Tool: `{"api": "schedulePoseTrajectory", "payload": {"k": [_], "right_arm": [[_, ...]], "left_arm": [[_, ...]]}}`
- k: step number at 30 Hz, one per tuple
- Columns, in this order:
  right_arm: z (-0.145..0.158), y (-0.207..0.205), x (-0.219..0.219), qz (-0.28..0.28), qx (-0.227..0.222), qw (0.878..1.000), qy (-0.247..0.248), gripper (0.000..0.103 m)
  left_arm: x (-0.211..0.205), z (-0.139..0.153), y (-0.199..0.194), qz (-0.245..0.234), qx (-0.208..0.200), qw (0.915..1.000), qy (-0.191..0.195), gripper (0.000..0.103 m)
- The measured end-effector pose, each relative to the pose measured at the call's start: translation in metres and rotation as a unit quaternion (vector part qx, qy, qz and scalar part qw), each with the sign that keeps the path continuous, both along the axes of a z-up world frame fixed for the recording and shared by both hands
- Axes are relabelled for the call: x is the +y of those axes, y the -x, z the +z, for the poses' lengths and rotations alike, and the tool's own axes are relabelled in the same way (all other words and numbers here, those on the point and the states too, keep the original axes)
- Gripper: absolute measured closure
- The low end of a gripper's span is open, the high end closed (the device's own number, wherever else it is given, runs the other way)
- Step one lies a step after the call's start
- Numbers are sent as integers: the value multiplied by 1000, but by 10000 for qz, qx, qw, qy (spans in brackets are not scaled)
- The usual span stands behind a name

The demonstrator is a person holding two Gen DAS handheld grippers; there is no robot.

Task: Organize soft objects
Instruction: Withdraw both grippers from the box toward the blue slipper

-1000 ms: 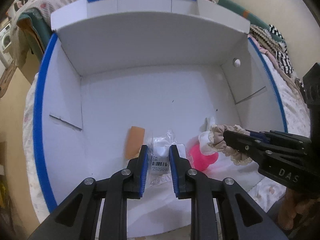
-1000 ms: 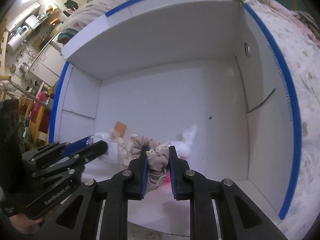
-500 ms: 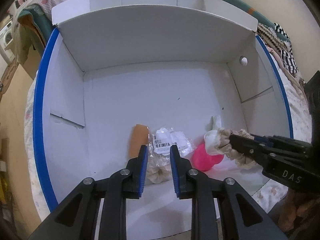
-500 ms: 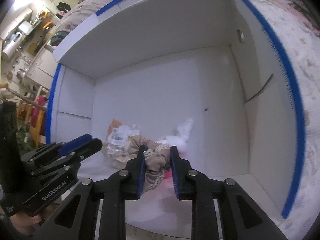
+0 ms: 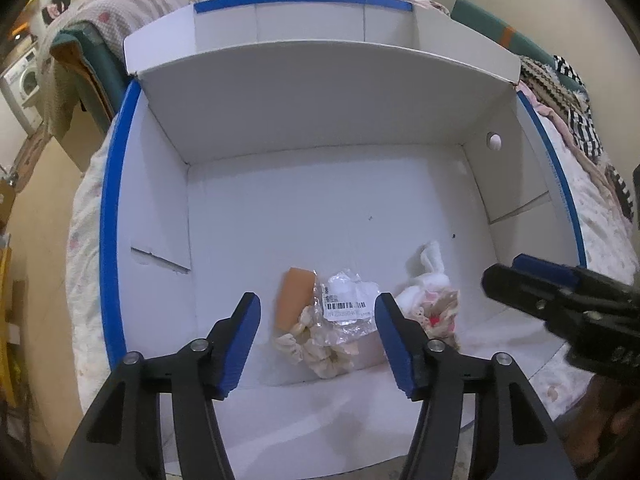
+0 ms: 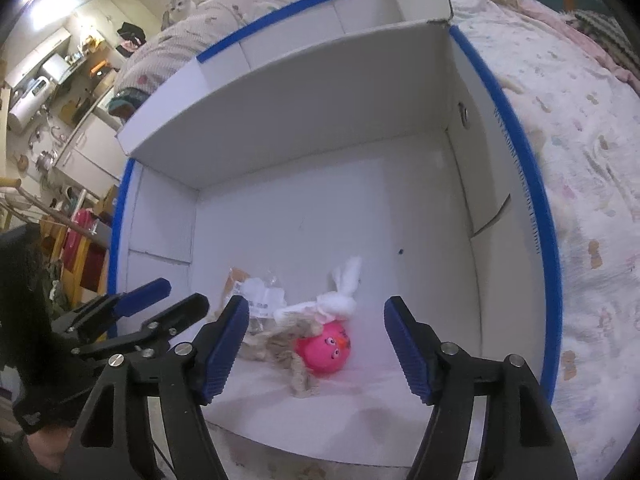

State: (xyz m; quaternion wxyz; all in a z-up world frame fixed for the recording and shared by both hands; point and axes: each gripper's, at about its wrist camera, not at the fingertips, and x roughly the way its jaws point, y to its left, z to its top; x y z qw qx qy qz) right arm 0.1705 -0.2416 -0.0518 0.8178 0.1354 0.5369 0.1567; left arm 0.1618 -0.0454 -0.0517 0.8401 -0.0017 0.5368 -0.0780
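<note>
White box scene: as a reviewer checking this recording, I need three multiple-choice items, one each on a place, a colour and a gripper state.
1. Where does the clear packet with the barcode label lie?
A. On the floor of the white box, near its front edge
B. On the bedspread outside the box
C. Against the back wall

2. What colour is the round toy with a face?
A. Green
B. Pink
C. Yellow

3. How do the left gripper and right gripper stand?
A. Both shut on cloth
B. Left shut, right open
C. Both open, holding nothing

Answers:
1 A, it rests on the box floor beside the orange piece.
2 B, the ball is bright pink.
3 C, each pair of blue pads stands wide apart, with nothing between them.
</note>
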Motion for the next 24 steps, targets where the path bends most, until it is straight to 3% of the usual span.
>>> {"api": "schedulePoseTrajectory", "payload": {"k": [5,14,18,24], "right_arm": [[8,3,0,-66,-229,9996,161,0],[12,4,-3,-110,-346,9991,216,0],[18,8,-6,-203,-502,9985,-71,0],[28,24,-12,-270,-602,9974,-293,0]], "left_arm": [[0,1,1,65,-62,10000,-29,47],[1,4,8,123,-82,9999,-57,40],[2,13,18,92,-133,9996,227,40],[13,32,39,142,-373,9990,187,40]]}}
